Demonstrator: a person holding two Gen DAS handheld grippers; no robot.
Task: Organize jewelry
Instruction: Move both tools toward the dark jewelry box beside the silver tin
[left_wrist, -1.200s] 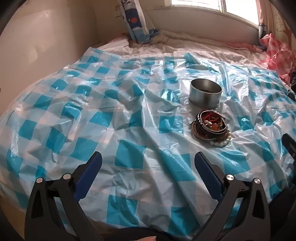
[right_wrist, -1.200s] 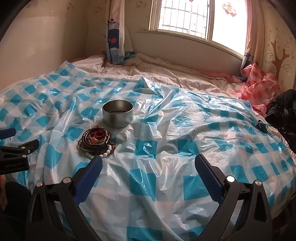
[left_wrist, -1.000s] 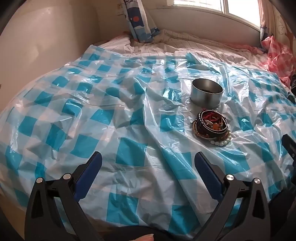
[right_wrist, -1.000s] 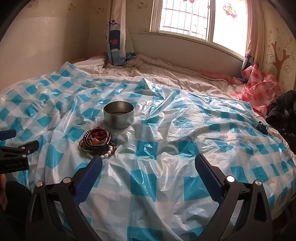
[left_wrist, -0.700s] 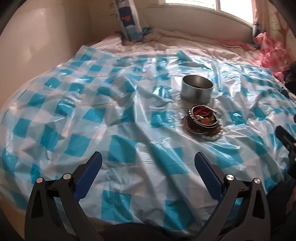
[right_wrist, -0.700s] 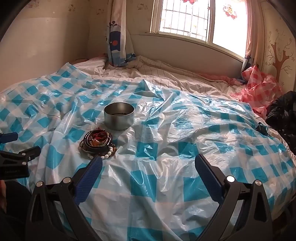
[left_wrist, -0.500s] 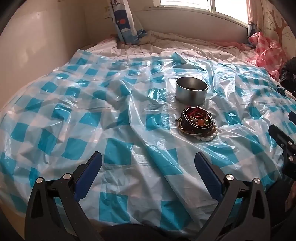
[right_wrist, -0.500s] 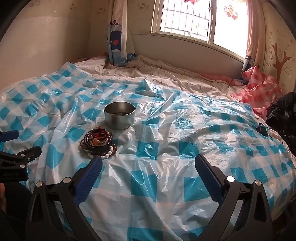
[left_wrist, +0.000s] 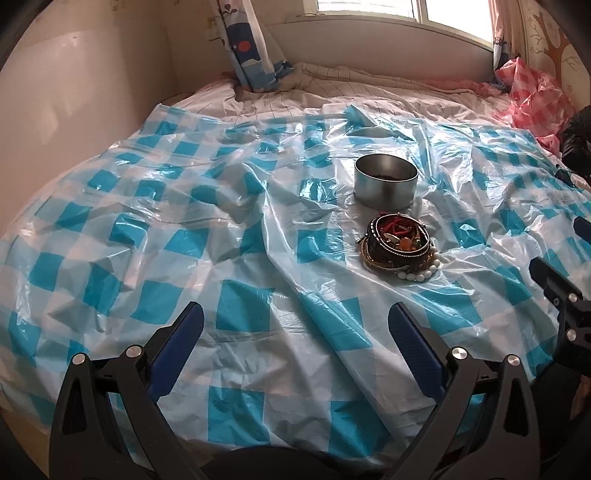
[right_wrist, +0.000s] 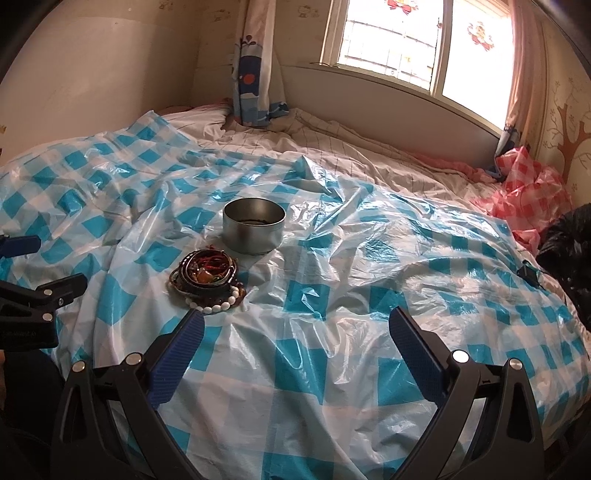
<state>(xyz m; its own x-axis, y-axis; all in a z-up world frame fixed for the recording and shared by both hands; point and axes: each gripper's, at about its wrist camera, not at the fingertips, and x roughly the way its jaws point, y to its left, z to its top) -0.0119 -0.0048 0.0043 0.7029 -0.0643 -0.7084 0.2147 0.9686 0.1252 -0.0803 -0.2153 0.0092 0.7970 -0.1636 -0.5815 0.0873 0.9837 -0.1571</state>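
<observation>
looking at this, nothing's been picked up yet. the jewelry pile (left_wrist: 399, 245) sits on the blue checked plastic sheet (left_wrist: 236, 258) spread over the bed, just in front of the metal tin (left_wrist: 386, 181), close to it but i can't tell if they touch. it's a tangle of dark bangles with red cord and an orange bead inside, and a white bead bracelet (right_wrist: 218, 304) draped along the pile's near edge.

left gripper (left_wrist: 295, 332) hovers well short of the pile and off to its left, jaws spread wide, nothing between them. right gripper (right_wrist: 295, 332) is nearer, also spread wide and empty, with the pile just beyond its left finger.

my guess is the step in hand is reaching in for a first piece to move toward the tin. i'd start with the white bead bracelet since it's on the outside and loose. come in low, pinch across the strand rather than along it, and lift slowly so the tangled cords don't drag the whole pile. that sheet is slick and crinkly, so avoid pinching it too.
</observation>
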